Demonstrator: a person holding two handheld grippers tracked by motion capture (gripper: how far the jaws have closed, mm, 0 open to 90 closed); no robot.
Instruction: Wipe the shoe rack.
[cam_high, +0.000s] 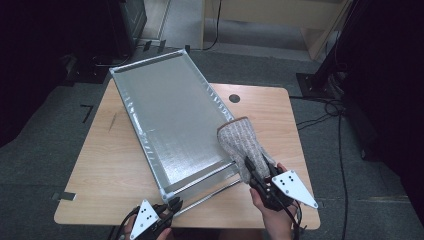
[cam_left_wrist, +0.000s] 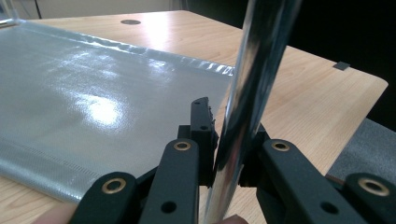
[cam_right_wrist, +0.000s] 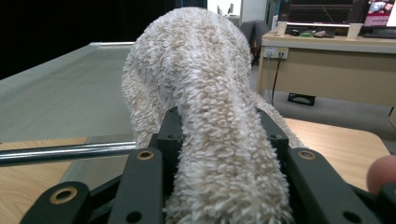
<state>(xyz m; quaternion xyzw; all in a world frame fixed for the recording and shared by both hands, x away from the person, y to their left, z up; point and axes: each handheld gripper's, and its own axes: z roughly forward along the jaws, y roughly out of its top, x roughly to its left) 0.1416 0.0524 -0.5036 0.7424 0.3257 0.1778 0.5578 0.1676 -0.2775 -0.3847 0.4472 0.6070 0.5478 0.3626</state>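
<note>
Office or lab room. Grey carpet floor (cam_high: 30, 160) with trailing cables (cam_high: 320, 120), black stand bases. A far desk (cam_right_wrist: 327, 60) carries monitors (cam_right_wrist: 322, 11) and cups.

Bright overhead light glares off the silver tray (cam_left_wrist: 93, 107); room edges are dark, near claws slightly blurred.

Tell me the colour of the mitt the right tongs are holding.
The mitt is cream-white and fluffy, clearest in the right gripper view.
</note>
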